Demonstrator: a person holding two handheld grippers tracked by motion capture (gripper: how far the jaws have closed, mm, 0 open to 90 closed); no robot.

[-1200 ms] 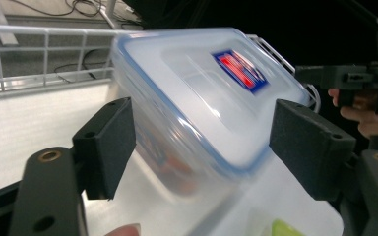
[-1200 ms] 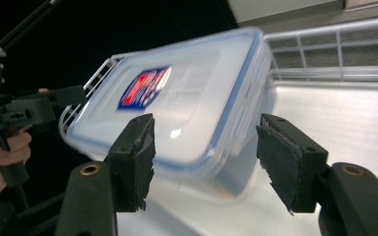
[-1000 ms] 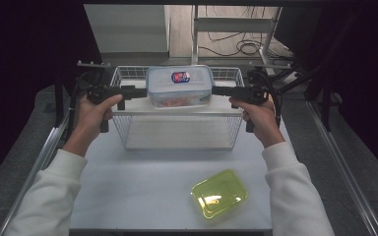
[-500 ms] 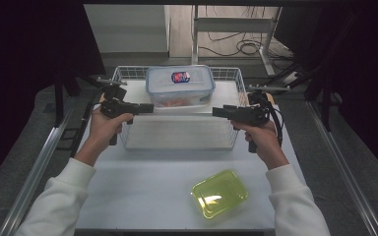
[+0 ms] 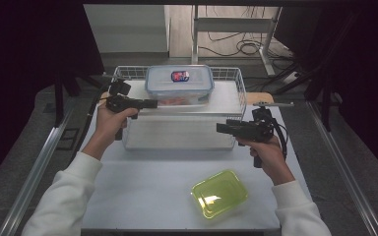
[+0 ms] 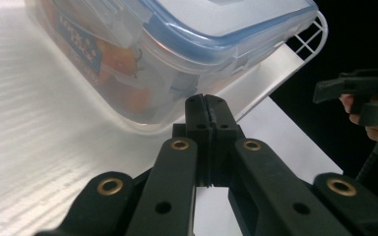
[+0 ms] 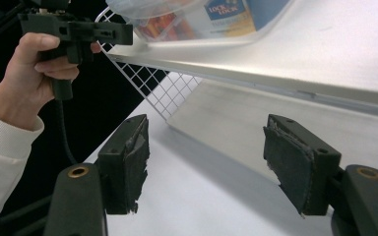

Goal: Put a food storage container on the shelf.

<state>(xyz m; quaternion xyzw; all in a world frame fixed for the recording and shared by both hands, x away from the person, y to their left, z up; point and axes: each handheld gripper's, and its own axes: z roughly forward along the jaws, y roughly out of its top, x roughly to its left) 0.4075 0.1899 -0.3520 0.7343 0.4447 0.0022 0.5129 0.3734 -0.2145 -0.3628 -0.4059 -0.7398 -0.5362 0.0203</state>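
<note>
The white table carries a wire basket topped by a flat white board, and on that board now rests the clear lidded container with its blue rim and red label, orange contents showing through its wall in the left gripper view. A second ago both grippers were at the container's two ends, holding it over the basket; now both have drawn away and it stands on the board by itself, toward the basket's far side, so the set-down looks done. The left gripper stays just beside the container's left end, and its jaws have just snapped together with nothing between them, tips meeting short of the plastic wall. The right gripper has pulled back farther and lower, to the basket's right front corner, its jaws standing apart and empty, pads bare. Near the table's front edge lies a yellow-green lid, untouched; I judge it the likely next thing to handle.
</note>
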